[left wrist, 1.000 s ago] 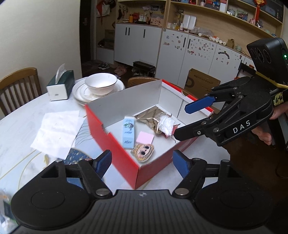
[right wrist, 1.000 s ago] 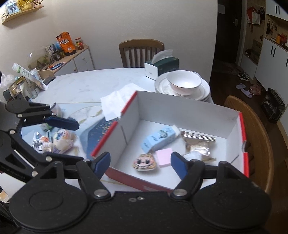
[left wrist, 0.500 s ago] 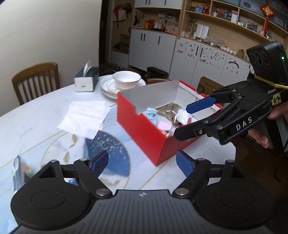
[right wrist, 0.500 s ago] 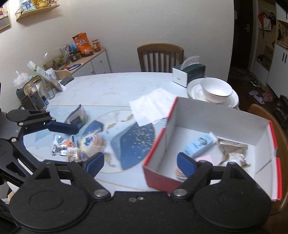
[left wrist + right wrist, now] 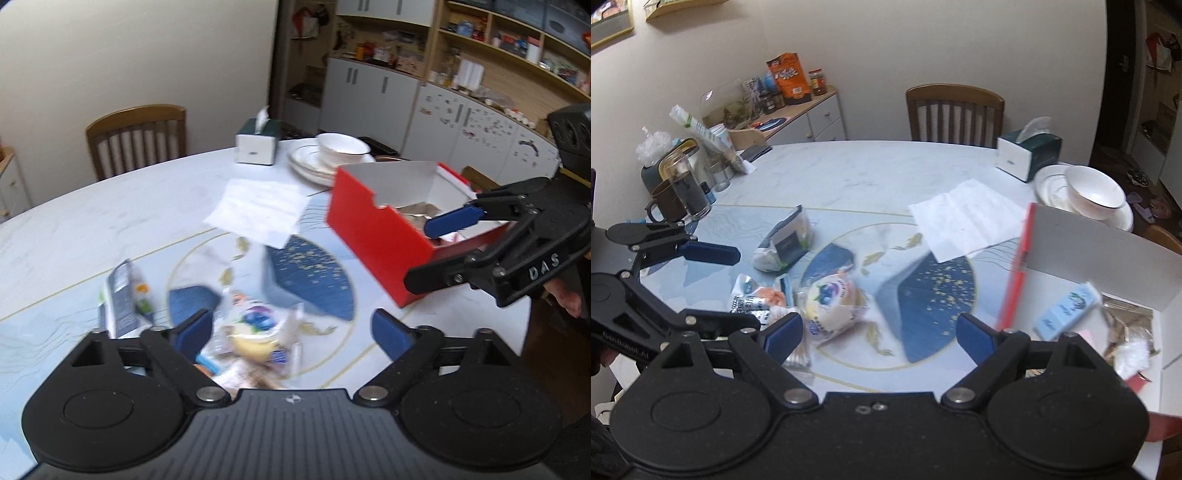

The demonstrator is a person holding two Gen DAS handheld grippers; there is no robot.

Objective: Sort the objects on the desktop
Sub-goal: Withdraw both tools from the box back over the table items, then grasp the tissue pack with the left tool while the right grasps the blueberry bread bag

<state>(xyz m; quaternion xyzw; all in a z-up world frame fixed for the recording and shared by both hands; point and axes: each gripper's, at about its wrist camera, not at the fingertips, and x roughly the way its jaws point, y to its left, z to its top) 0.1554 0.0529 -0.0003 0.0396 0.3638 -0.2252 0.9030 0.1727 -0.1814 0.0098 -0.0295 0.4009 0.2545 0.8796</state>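
Observation:
A red box [image 5: 373,236] with a white inside [image 5: 1082,254] stands on the table's right side. It holds a blue carton [image 5: 1065,314], a foil packet [image 5: 1126,325] and a pink pad. A pile of snack packets lies on the table: a round bun packet [image 5: 831,299] [image 5: 255,332], a grey pouch [image 5: 785,240] [image 5: 120,295] and small sachets [image 5: 753,299]. My left gripper [image 5: 291,336] is open and empty above the pile; it also shows in the right wrist view [image 5: 716,288]. My right gripper [image 5: 879,332] is open and empty between pile and box; it also shows in the left wrist view [image 5: 436,251].
A white napkin [image 5: 258,210] lies mid-table. A tissue box [image 5: 256,142] and stacked plates with a bowl [image 5: 332,155] stand at the far side. Glass jars and a mug [image 5: 683,192] stand at the left edge. Wooden chairs [image 5: 955,114] surround the table.
Both grippers have swung left, away from the red box and toward the snack pile. Both stay open and empty. The box now sits at the right of both views.

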